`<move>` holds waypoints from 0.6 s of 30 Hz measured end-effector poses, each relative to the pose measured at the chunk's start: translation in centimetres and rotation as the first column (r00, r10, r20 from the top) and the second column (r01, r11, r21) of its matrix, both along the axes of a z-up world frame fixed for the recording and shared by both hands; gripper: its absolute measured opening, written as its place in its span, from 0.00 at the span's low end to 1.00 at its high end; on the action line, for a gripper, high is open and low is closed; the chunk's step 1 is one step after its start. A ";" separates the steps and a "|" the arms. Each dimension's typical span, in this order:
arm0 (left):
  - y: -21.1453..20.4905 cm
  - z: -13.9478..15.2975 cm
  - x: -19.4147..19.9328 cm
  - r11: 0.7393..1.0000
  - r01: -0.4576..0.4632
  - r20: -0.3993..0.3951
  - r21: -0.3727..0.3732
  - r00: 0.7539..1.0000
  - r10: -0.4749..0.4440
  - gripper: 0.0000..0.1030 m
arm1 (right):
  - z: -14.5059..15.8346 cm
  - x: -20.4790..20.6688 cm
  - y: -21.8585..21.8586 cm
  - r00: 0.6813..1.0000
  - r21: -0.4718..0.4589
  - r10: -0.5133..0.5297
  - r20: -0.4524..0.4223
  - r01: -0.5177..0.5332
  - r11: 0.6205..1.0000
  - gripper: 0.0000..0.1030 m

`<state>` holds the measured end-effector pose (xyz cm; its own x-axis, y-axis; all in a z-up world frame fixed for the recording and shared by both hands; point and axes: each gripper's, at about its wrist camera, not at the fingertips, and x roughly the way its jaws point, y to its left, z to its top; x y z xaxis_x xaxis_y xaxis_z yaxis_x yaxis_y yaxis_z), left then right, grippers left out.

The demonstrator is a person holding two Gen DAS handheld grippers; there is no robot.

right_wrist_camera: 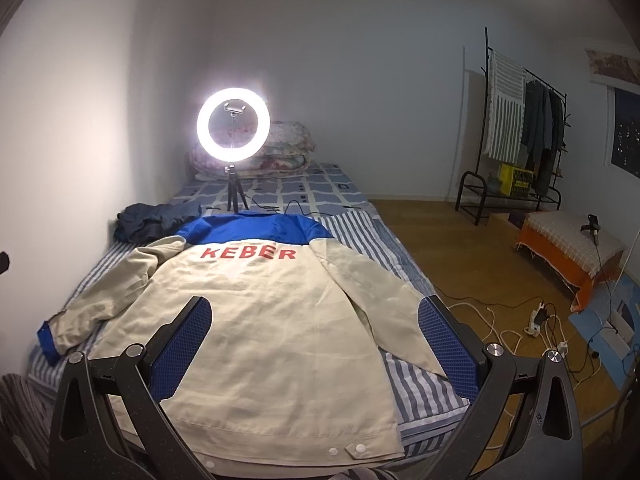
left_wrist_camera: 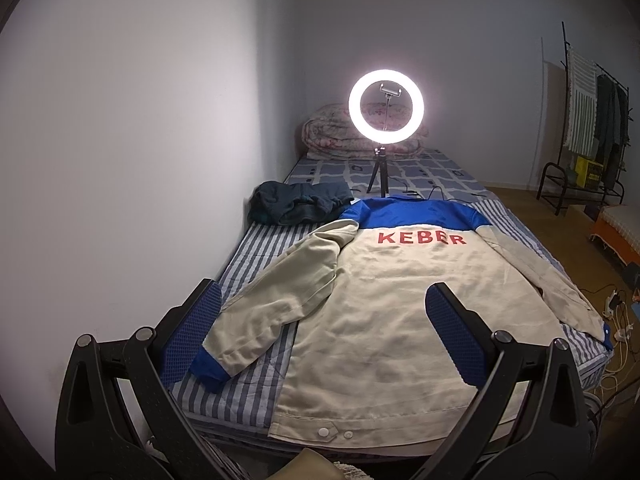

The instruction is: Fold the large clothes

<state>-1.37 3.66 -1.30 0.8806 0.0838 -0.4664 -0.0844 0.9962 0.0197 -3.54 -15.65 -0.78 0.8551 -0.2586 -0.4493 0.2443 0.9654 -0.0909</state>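
A beige jacket [left_wrist_camera: 384, 320] with a blue yoke, blue cuffs and red "KEBER" lettering lies flat, back up, on the striped bed [left_wrist_camera: 256, 384]; it also shows in the right wrist view [right_wrist_camera: 256, 320]. Both sleeves are spread out to the sides. My left gripper [left_wrist_camera: 324, 328] is open and empty, held above the jacket's hem at its left half. My right gripper [right_wrist_camera: 316, 340] is open and empty, above the jacket's right half near the hem.
A lit ring light [left_wrist_camera: 386, 109] on a small tripod stands on the bed beyond the collar. A dark garment [left_wrist_camera: 300, 202] lies at the wall side. A folded quilt [right_wrist_camera: 280, 148] is at the head. Clothes rack [right_wrist_camera: 516, 128], cables and power strip [right_wrist_camera: 536, 320] are on the floor to the right.
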 end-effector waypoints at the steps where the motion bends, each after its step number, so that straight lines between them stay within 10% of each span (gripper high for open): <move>1: 0.2 -0.1 0.1 1.000 -0.006 -0.002 0.000 1.000 0.006 1.00 | 0.0 0.0 0.0 1.000 -0.002 0.002 0.000 -0.002 1.000 0.99; 11: 3.2 -2.8 0.9 0.997 -0.067 -0.044 0.029 0.997 0.068 1.00 | 0.0 2.7 2.9 0.996 -0.026 0.085 -0.018 -0.086 0.996 0.99; 18: 6.3 -5.5 -1.0 0.998 -0.058 -0.015 0.001 0.998 0.058 1.00 | 0.0 6.6 8.1 0.943 -0.038 0.329 0.057 -0.327 0.944 0.99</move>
